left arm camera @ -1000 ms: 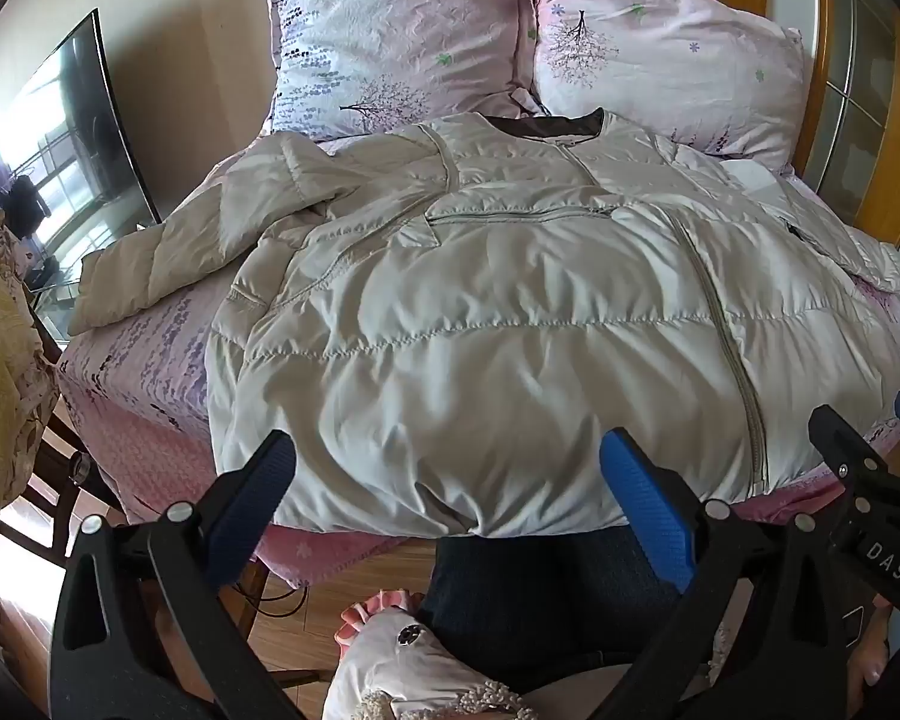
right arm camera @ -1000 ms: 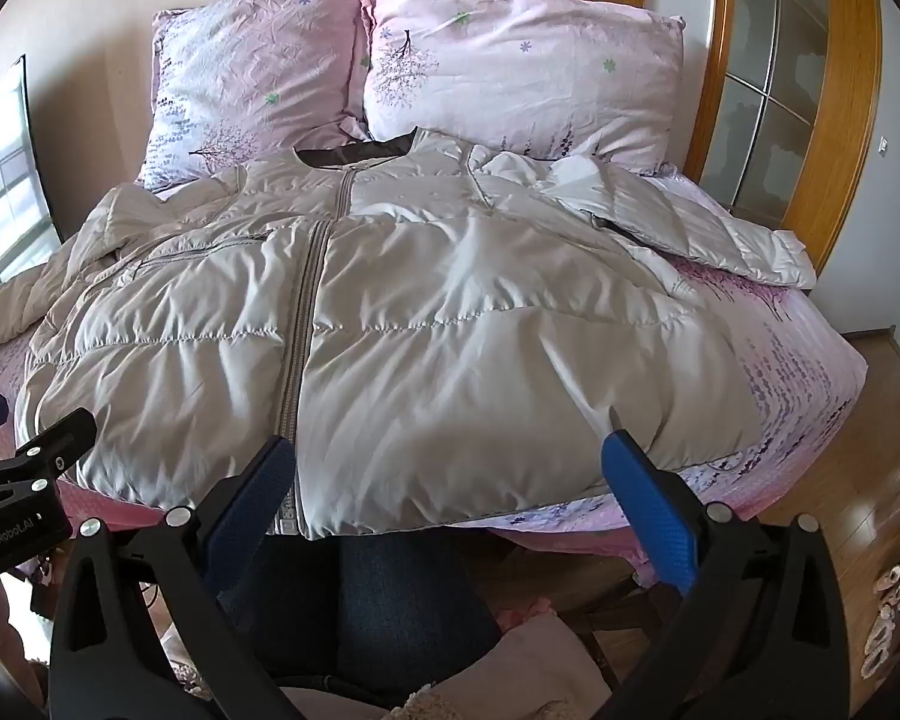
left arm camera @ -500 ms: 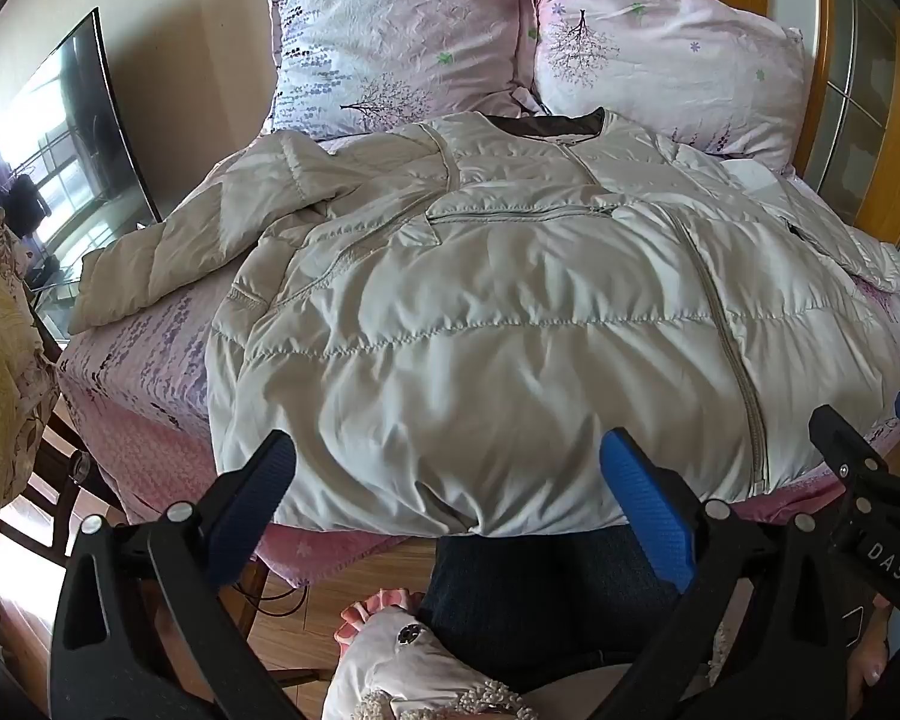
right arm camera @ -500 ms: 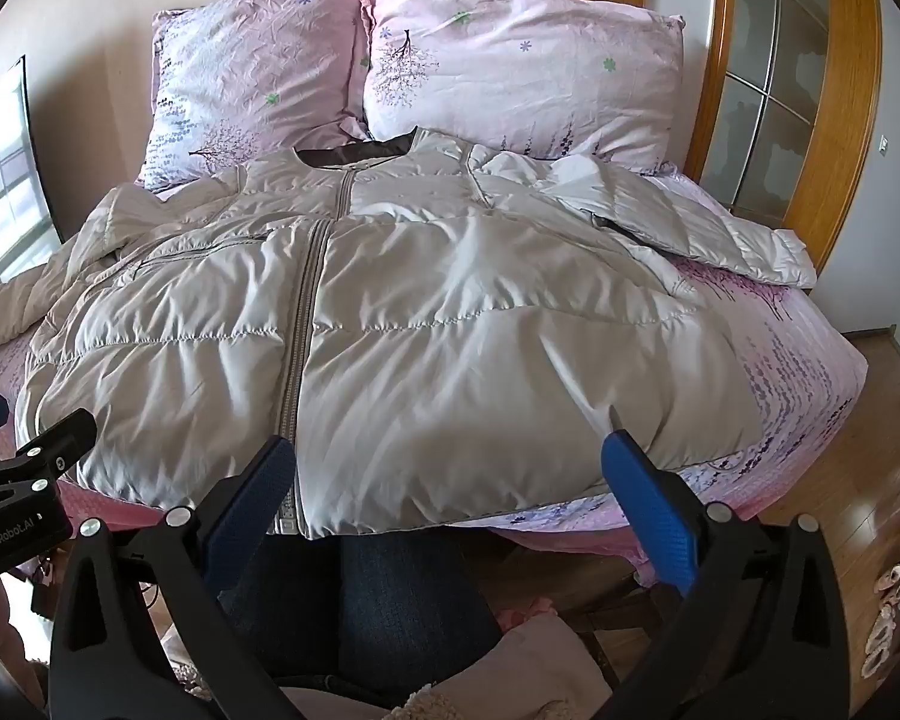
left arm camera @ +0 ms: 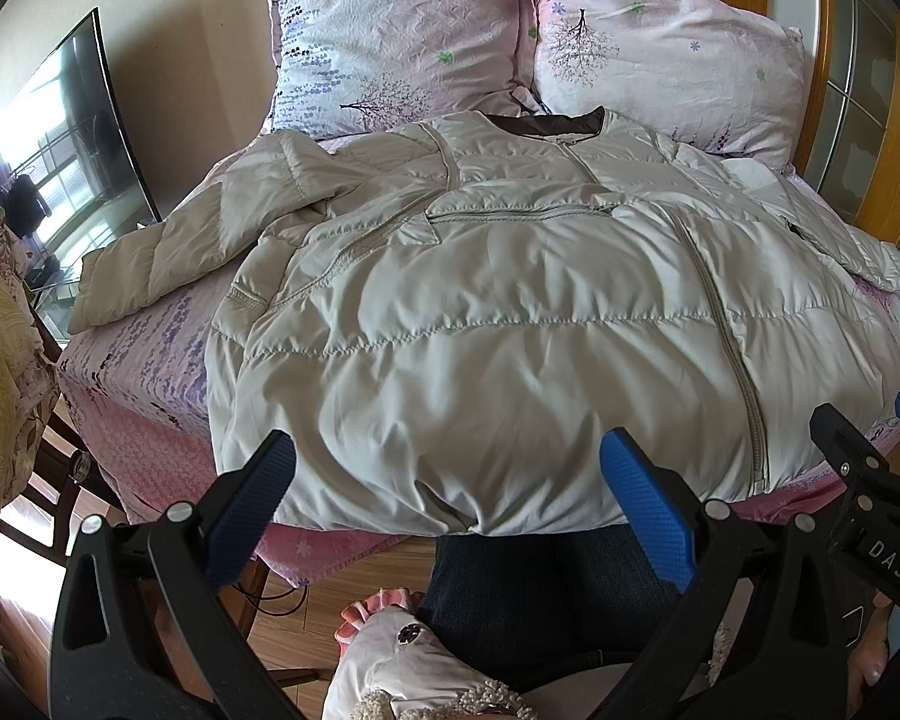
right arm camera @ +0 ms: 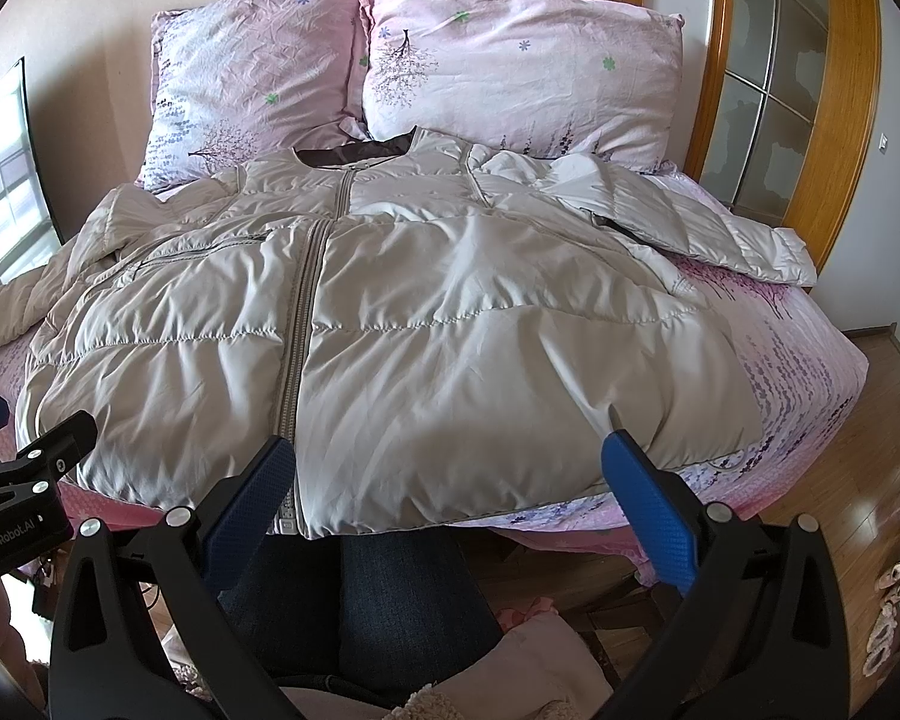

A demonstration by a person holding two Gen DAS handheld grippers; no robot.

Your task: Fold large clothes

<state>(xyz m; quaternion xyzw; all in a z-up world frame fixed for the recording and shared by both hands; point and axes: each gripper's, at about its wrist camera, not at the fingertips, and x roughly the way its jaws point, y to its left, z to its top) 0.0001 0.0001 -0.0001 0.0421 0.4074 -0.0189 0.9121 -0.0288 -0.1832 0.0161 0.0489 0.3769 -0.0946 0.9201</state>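
Nothing has moved since the earlier frames: both pairs of tongs hover where they were, off the foot of the bed. My left tongs (left arm camera: pixel 447 483) stand wide open and empty, blue pads apart, just short of the hem of the big beige quilted puffer jacket (left arm camera: pixel 510 324). My right tongs (right arm camera: pixel 447 483) are likewise spread and hold nothing. That jacket lies front up, zipped, flat across the pink floral bed sheet (right arm camera: pixel 810 360), collar toward the two pink floral pillows (right arm camera: pixel 510 60), hem overhanging the bed's foot. One sleeve (left arm camera: pixel 168 252) stretches out toward the dark television screen (left arm camera: pixel 66 138); the other sleeve (right arm camera: pixel 720 234) lies toward the wooden-framed glass door (right arm camera: pixel 768 72).
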